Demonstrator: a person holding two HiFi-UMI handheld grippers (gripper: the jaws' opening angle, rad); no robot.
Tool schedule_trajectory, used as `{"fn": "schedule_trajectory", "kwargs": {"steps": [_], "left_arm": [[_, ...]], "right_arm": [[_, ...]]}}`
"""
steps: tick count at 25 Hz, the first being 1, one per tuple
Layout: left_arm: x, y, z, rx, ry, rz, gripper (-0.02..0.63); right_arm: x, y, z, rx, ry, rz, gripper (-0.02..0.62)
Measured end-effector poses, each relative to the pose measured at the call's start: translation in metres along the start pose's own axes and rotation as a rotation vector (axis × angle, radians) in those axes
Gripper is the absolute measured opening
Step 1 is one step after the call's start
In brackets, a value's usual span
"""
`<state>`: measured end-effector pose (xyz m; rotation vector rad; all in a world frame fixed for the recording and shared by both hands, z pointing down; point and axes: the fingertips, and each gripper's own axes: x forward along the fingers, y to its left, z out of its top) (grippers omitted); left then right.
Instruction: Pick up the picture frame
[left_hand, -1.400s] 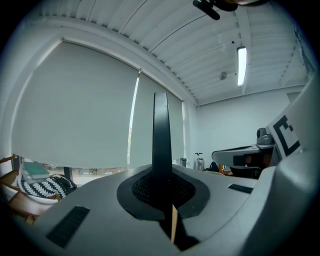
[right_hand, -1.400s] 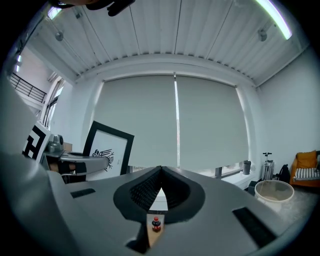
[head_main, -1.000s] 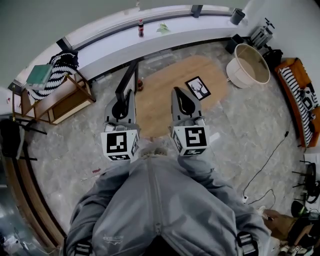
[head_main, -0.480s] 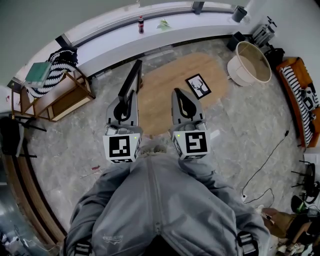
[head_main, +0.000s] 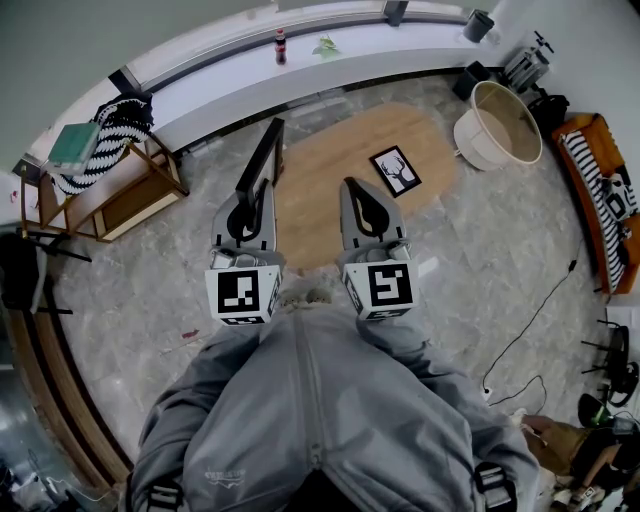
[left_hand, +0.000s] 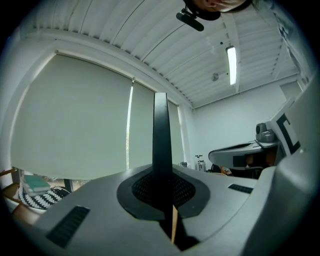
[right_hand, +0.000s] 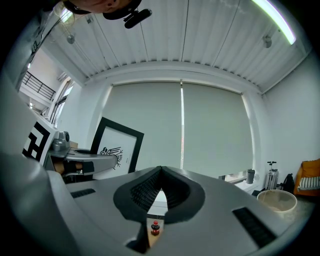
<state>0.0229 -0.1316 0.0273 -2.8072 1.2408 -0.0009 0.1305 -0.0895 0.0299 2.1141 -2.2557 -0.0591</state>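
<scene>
My left gripper (head_main: 247, 206) is shut on the lower edge of a black picture frame (head_main: 262, 157), which stands upright above the floor. In the left gripper view the frame (left_hand: 161, 140) shows edge-on as a thin black bar between the pads (left_hand: 176, 191). From the right gripper view, its front (right_hand: 116, 145) carries a black bird print on white. Beside it, my right gripper (head_main: 362, 203) is shut with nothing in it, its pads meeting (right_hand: 160, 182). A second black frame with a deer print (head_main: 396, 170) lies flat on the oval wooden surface (head_main: 330, 190).
A round beige tub (head_main: 497, 125) stands at the right end of the oval surface. At the left is a wooden rack (head_main: 120, 195) with a striped cloth. The white window ledge (head_main: 220, 85) carries a bottle (head_main: 280, 47). An orange bench (head_main: 598, 190) is at far right, and a cable (head_main: 540, 320) crosses the floor.
The frame in my left gripper has shifted slightly upward and to the right in the head view. The right gripper has kept still, and both stay shut.
</scene>
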Motion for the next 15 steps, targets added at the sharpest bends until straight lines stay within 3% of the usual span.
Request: {"fn": "schedule_trajectory", "kwargs": {"steps": [15], "left_arm": [[-0.0083,-0.0054,-0.0086,0.001,0.011,-0.024,0.025]], "right_arm": [[-0.007,0.0095,-0.0039,-0.011,0.006,0.016,0.031]]}}
